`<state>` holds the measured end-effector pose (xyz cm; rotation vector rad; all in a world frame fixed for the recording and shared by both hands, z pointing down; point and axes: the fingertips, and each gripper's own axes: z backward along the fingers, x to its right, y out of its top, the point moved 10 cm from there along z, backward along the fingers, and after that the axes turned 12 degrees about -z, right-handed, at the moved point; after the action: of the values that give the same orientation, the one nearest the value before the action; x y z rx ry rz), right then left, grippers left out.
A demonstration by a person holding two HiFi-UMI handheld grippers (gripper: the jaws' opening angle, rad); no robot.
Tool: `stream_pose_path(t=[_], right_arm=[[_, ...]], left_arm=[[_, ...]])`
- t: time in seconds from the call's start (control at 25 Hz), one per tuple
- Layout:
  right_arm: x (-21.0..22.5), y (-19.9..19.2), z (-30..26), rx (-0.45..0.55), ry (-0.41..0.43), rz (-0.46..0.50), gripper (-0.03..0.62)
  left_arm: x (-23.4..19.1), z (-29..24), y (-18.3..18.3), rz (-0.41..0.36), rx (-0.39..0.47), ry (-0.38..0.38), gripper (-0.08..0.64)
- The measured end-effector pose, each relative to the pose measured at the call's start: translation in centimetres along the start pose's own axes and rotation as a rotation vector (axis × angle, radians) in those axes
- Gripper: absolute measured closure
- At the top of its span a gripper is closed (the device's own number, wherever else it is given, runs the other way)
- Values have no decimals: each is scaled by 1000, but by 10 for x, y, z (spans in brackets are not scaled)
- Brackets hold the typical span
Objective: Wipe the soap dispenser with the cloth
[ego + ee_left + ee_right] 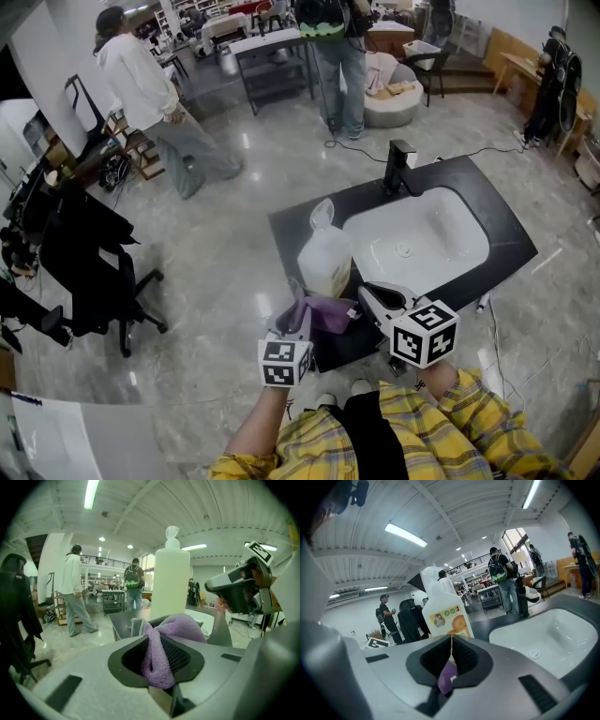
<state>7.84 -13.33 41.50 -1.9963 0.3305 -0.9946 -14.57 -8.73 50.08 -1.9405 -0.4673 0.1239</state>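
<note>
L gripper point(157, 641) fingers clamp purple cloth point(180, 625), just beside soap dispenser point(171, 583) on desk point(300, 225). R gripper point(451, 644) fingers shut, near dispenser.

Bright ceiling tubes point(91, 494); floor point(234, 234) glare; fisheye edges dark.

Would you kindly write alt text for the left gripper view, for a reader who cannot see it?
The left gripper clamps a purple cloth in front of a white soap dispenser standing on a dark counter. The right gripper shows at the right; two people stand in the hall behind.
</note>
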Motion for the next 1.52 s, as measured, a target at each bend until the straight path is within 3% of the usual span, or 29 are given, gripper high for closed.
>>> stream_pose_path(t=[0.24,0.48,0.72,1.08,1.12,1.16,1.2,1.52], right_arm=[[1,6,0,14,28,5,584],[5,26,7,90,80,12,584],[-1,54,14,125,159,70,584],[-7,81,0,107,272,187,581],[-7,85,-3,106,286,192,560],[-9,88,-6,99,306,196,472],[-10,90,-9,91,327,202,428],[-17,106,-39,16,468,325,422]], left_arm=[[9,13,10,-65,-2,-7,494],[8,58,57,-85,130,-41,494],[0,95,98,-2,252,-69,494],[-3,109,104,49,260,-53,494],[-3,110,104,49,259,-51,494],[-2,111,104,50,258,-49,494],[-1,112,104,51,257,-47,494],[2,116,104,75,258,-15,494]])
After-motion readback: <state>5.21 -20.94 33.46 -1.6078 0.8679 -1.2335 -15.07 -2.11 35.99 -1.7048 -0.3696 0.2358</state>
